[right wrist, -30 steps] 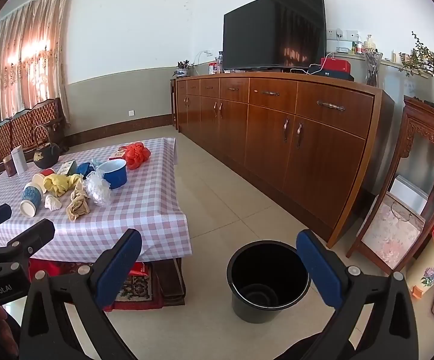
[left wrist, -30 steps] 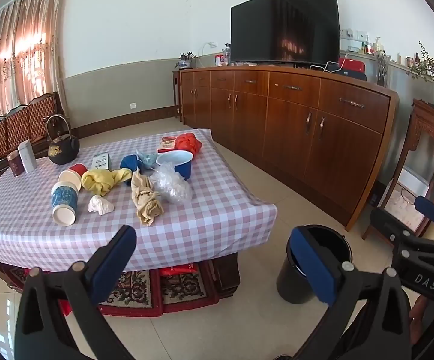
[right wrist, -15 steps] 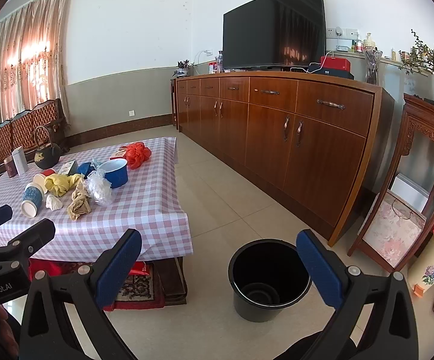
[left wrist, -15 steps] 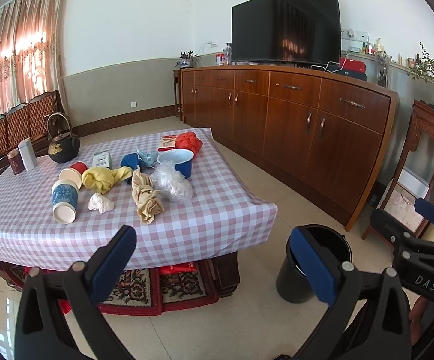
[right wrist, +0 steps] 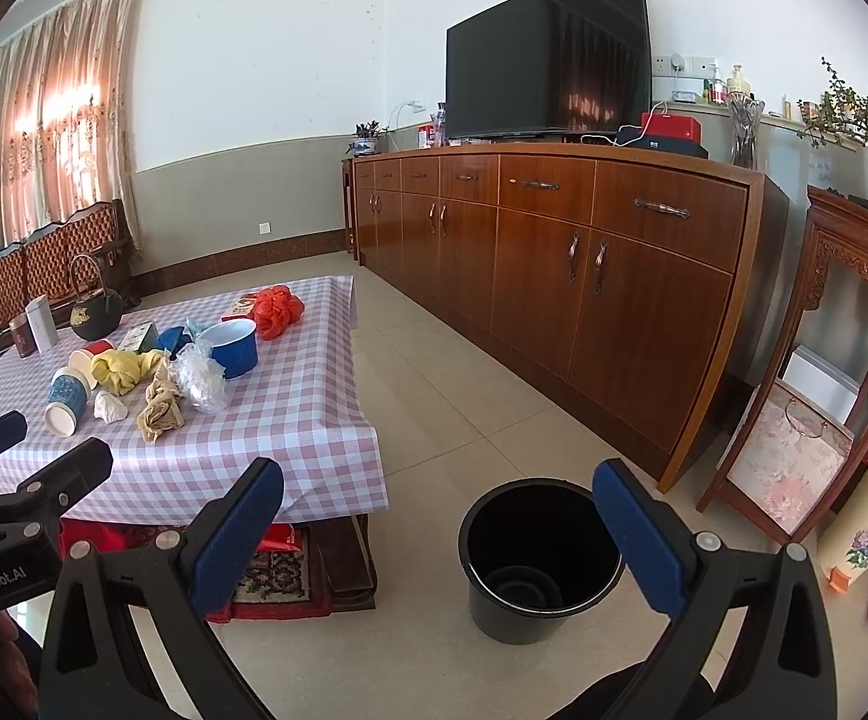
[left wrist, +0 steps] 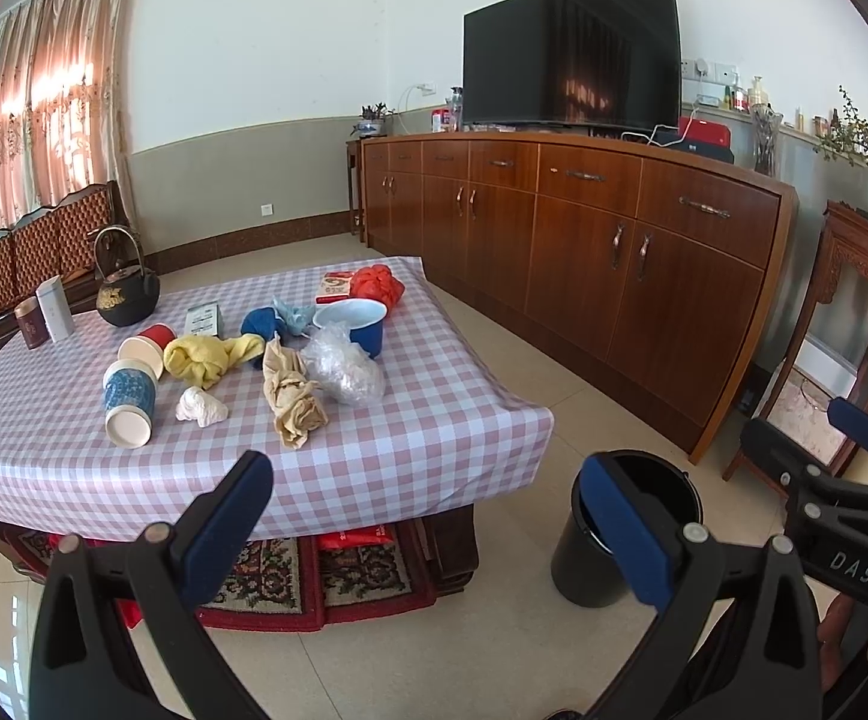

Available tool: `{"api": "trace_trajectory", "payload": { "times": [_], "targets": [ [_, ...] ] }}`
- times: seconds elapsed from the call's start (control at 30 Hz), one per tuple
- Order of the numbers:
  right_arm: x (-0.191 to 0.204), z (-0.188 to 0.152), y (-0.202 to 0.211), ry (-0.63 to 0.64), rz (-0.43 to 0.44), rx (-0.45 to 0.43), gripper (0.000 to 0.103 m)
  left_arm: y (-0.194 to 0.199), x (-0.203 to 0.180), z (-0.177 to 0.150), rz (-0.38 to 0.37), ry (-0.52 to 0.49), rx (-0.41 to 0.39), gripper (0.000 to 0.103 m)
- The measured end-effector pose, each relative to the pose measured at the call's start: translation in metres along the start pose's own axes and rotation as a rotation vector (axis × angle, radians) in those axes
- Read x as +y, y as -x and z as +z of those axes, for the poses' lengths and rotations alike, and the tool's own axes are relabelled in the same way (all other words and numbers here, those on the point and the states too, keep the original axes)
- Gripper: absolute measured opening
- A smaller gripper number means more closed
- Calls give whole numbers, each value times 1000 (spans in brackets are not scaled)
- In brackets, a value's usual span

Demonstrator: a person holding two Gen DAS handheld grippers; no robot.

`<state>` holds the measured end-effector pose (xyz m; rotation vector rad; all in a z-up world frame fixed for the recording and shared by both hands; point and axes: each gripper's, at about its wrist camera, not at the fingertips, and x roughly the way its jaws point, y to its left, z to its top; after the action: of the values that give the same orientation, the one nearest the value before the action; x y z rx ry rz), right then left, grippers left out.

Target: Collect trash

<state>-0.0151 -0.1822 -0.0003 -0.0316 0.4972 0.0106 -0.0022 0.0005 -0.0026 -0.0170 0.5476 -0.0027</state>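
Both grippers are hanging wide open and empty, the left gripper (left wrist: 425,531) facing the trash (left wrist: 293,390) ahead-left on the table (left wrist: 410,450), nearer it than the right gripper (right wrist: 436,546), which is overlooking the bin (right wrist: 538,558).

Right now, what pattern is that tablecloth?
Pink-and-white checks on the tablecloth, clearest in the left wrist view.

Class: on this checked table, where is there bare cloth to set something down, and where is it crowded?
Free: the table's near edge and right corner, in front of the tan rag and plastic wad. Crowded: the middle, from cups to blue bowl.
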Motion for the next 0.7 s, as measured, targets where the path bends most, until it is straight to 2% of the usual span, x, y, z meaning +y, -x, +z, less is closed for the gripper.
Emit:
{"api": "trace_trajectory", "payload": {
  "times": [0.7],
  "targets": [
    [0,0,0,0,3,-1,103,1,0,0,0,-1,0,103]
  ]
}}
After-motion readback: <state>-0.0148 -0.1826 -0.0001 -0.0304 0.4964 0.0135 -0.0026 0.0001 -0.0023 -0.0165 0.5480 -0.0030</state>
